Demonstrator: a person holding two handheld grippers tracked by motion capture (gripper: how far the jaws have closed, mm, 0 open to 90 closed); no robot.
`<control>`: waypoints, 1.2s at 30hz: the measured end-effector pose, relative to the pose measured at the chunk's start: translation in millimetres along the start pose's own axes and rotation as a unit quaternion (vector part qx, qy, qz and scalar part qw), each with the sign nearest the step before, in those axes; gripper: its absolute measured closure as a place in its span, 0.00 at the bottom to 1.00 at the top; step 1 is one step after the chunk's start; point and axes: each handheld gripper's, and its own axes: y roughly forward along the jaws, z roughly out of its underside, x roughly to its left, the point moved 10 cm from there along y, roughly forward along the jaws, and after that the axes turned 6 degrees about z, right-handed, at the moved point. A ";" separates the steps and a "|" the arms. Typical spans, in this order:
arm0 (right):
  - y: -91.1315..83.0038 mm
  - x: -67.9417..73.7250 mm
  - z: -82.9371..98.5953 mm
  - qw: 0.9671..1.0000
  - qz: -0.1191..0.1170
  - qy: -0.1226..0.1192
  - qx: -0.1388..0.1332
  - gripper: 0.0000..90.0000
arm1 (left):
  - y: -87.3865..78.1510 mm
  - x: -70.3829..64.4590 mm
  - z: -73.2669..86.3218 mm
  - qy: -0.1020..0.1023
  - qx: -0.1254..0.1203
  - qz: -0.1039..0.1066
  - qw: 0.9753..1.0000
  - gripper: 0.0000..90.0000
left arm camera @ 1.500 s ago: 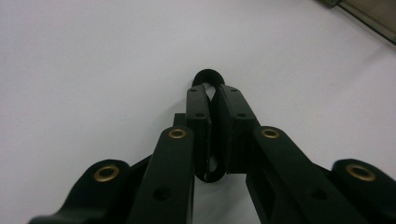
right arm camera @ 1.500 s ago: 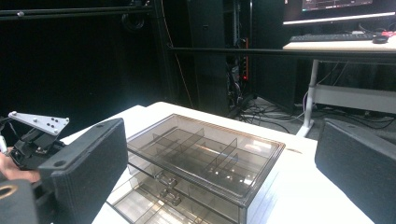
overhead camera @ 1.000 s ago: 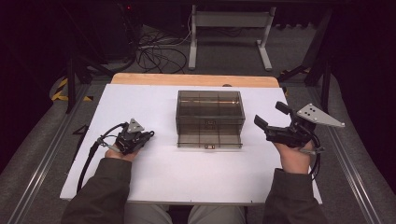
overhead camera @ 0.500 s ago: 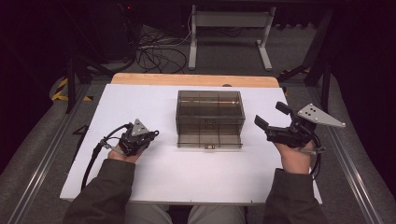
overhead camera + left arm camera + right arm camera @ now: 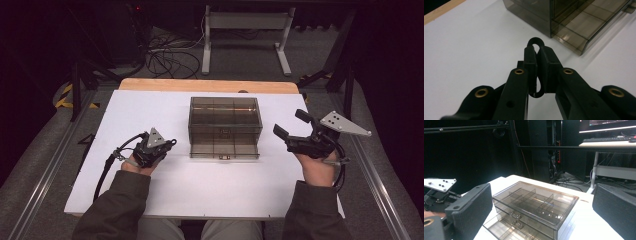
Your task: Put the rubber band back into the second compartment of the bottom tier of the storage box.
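Observation:
A smoky see-through drawer box (image 5: 225,116) stands mid-table, its lower drawer (image 5: 223,150) pulled out toward me. My left gripper (image 5: 171,143) rests low on the table just left of the drawer, shut on a small black loop. In the left gripper view the black loop (image 5: 535,41) pokes out above the closed gripper (image 5: 538,53), with the open drawer (image 5: 576,27) ahead to the right. My right gripper (image 5: 291,124) hovers right of the box, open and holding nothing. The right gripper view has that gripper (image 5: 542,195) facing the box (image 5: 536,202) with its divided compartments.
The white table (image 5: 150,110) has a wooden strip (image 5: 200,85) along its far edge. Beyond it are cables and a desk frame (image 5: 245,30) on the floor. Metal rails (image 5: 385,200) run along both sides. The left gripper (image 5: 439,192) appears at the left of the right gripper view.
My left gripper has slid a little to the right, closer to the drawer box, still shut on the loop. The right gripper has stayed in place, open.

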 end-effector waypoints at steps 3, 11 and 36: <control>-0.3 1.2 -0.8 1.000 -0.002 -0.001 0.000 0.04 | -0.2 -3.2 -5.1 0.003 -0.005 0.002 1.000 0.93; -3.4 0.1 -2.6 1.000 -0.005 0.001 -0.003 0.04 | 3.0 -13.5 -15.0 0.017 -0.006 0.007 1.000 0.93; -9.0 -1.9 -7.3 1.000 0.002 -0.003 -0.006 0.04 | 19.3 -36.3 -38.8 0.050 0.005 0.019 0.999 0.93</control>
